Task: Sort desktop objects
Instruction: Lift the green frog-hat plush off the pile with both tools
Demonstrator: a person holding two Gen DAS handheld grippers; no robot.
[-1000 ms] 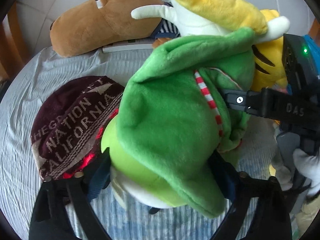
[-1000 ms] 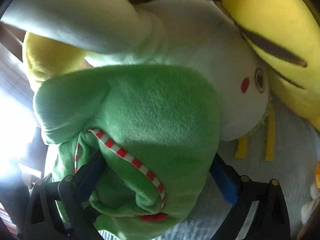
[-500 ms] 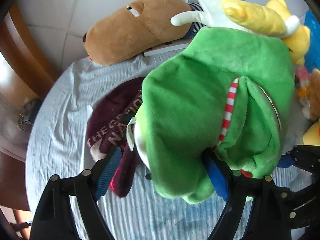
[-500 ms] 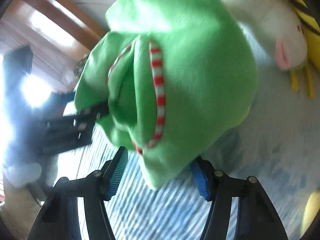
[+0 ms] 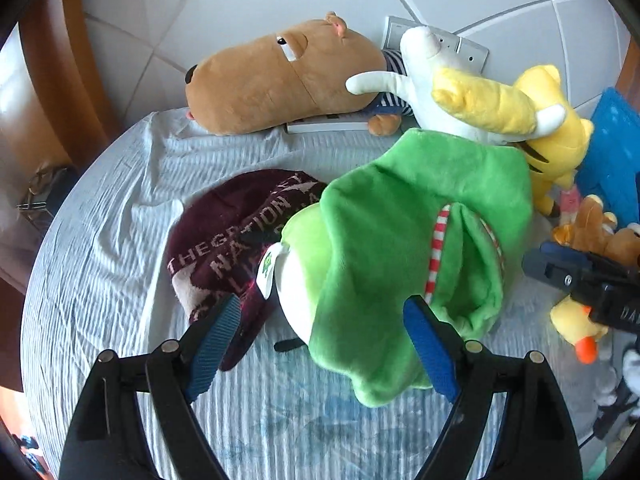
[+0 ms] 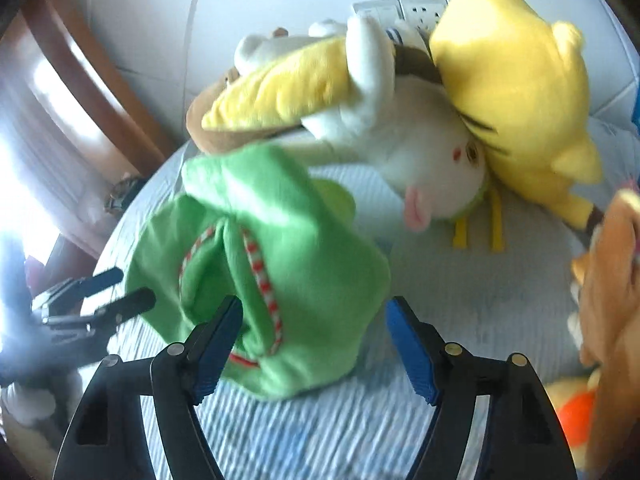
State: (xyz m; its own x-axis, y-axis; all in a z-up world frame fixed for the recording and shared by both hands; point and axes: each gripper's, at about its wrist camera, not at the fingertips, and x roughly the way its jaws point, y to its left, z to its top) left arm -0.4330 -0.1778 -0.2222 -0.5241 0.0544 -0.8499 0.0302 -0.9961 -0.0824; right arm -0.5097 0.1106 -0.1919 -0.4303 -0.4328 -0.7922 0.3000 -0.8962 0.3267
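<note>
Lying between spread fingers (image 5: 430,354): green plush (image 5: 404,248)

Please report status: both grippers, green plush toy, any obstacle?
Left gripper open. Right gripper open, jaws just widened. Green plush toy released on cloth, overlapping maroon beanie. Other plush toys crowd behind.

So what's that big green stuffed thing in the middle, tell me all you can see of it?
The green plush toy is soft and fuzzy, bright green with a white belly patch, a red-and-white striped trim along a fold, and a small white tag at its side. It lies slumped on the pale striped cloth, partly overlapping a dark red knit hat. Behind it a white-and-yellow plush seems to press against its top edge. The left gripper and the right gripper each stand open around its lower end; neither squeezes it.
</note>
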